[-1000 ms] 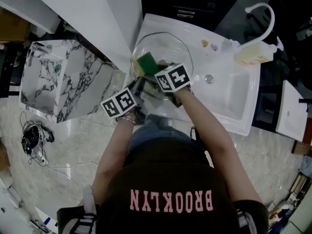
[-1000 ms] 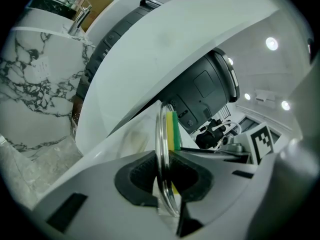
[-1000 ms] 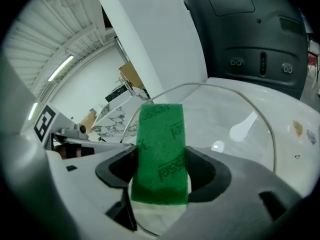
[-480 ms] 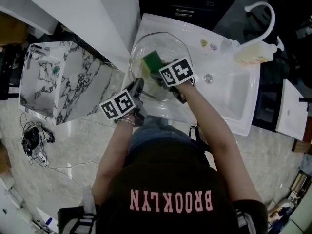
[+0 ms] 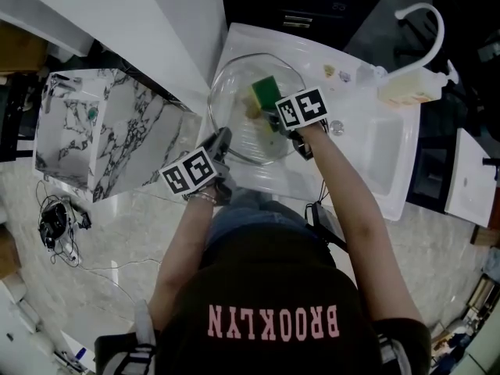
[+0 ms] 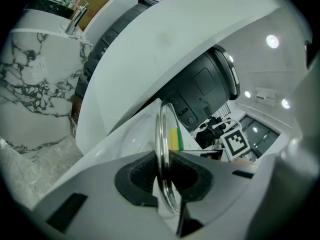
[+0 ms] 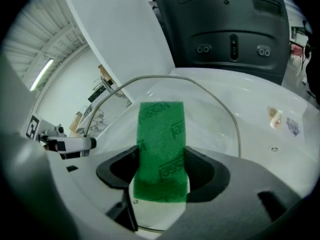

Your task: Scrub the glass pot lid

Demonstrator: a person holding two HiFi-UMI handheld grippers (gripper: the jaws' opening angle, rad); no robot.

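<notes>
A: We're mid-scrub by my reading. The left hand-held gripper [image 5: 221, 141] is clamped on the near rim of the glass pot lid [image 5: 244, 127], which is held up over the left end of the white sink [image 5: 375, 158].

B: Its own camera agrees: the metal rim runs edge-on between the two pads, and the jaws are pinched tight on it. And the other side?

A: The right hand-held gripper [image 5: 275, 112] has its jaws closed on a green and yellow sponge [image 5: 266, 92]. The green scouring face lies against the glass, up near the far side of the lid.

B: So what does the next stroke call for?

A: I'd say drag the sponge back across the glass toward the near rim with firm pressure. The left grip has to hold steady, because that thin, smooth rim could slip or twist.
</notes>
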